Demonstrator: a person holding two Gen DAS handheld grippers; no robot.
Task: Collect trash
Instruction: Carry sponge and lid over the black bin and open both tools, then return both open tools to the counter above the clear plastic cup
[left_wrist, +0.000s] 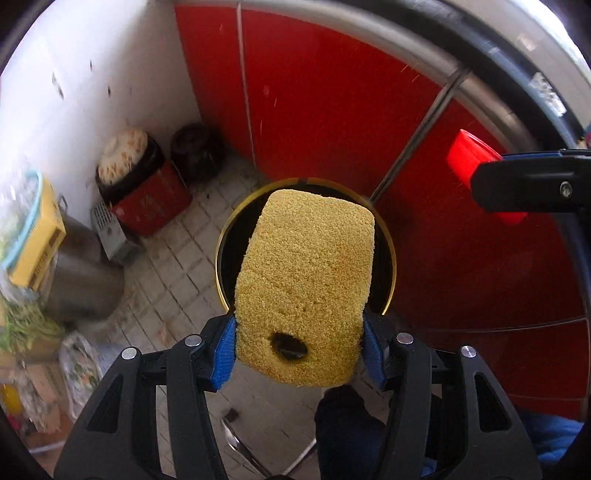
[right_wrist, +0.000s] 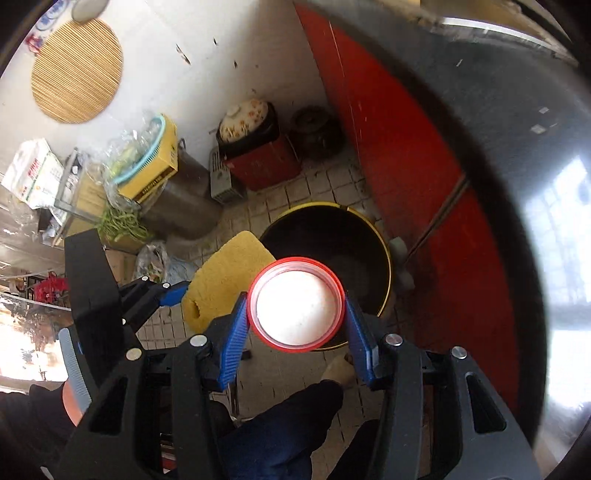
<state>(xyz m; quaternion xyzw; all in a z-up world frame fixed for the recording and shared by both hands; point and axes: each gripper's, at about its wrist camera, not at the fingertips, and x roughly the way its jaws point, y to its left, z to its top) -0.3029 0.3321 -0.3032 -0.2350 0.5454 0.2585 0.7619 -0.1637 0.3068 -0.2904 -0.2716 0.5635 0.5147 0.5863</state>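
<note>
My left gripper (left_wrist: 299, 347) is shut on a yellow sponge (left_wrist: 306, 280) with a hole near its lower end, and holds it above a black trash bin with a yellow rim (left_wrist: 221, 266) on the tiled floor. The sponge hides most of the bin's opening in the left wrist view. My right gripper (right_wrist: 295, 310) is shut on a red cup (right_wrist: 297, 304) with a white inside, held over the near edge of the bin (right_wrist: 384, 243). The sponge (right_wrist: 225, 280) and left gripper (right_wrist: 173, 293) sit to its left. The cup (left_wrist: 469, 155) also shows at the right of the left wrist view.
Red cabinet doors (left_wrist: 332, 103) stand behind and right of the bin. A red box with a patterned lidded pot (right_wrist: 245, 120), a dark jar (right_wrist: 314, 125), a metal pot (right_wrist: 184, 199) and bags of greens (right_wrist: 122, 221) crowd the floor to the left.
</note>
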